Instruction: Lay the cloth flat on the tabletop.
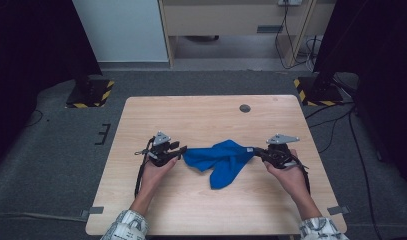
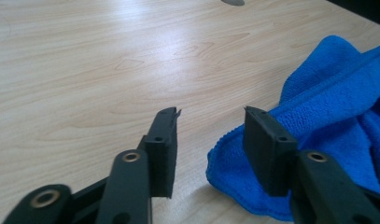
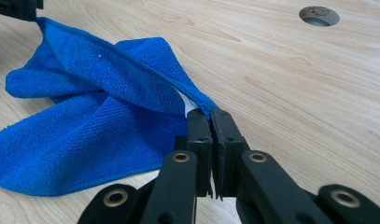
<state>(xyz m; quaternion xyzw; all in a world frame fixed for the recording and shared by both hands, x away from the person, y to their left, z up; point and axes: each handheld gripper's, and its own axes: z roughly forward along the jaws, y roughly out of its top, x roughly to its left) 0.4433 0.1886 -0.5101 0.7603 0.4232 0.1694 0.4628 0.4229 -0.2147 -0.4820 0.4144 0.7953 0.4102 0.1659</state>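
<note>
A crumpled blue cloth lies on the wooden table between my two grippers. My left gripper is at the cloth's left end. In the left gripper view its jaws stand apart, and the cloth's edge lies under and beside the right jaw with nothing pressed between the pads. My right gripper is at the cloth's right end. In the right gripper view it is shut on a corner of the cloth, next to a white label, and a fold rises from the table towards the jaws.
A round cable hole sits in the table's far half, right of centre. Black stands with yellow-striped bases flank the table's far corners on the grey floor. Bare wood lies in front of and beyond the cloth.
</note>
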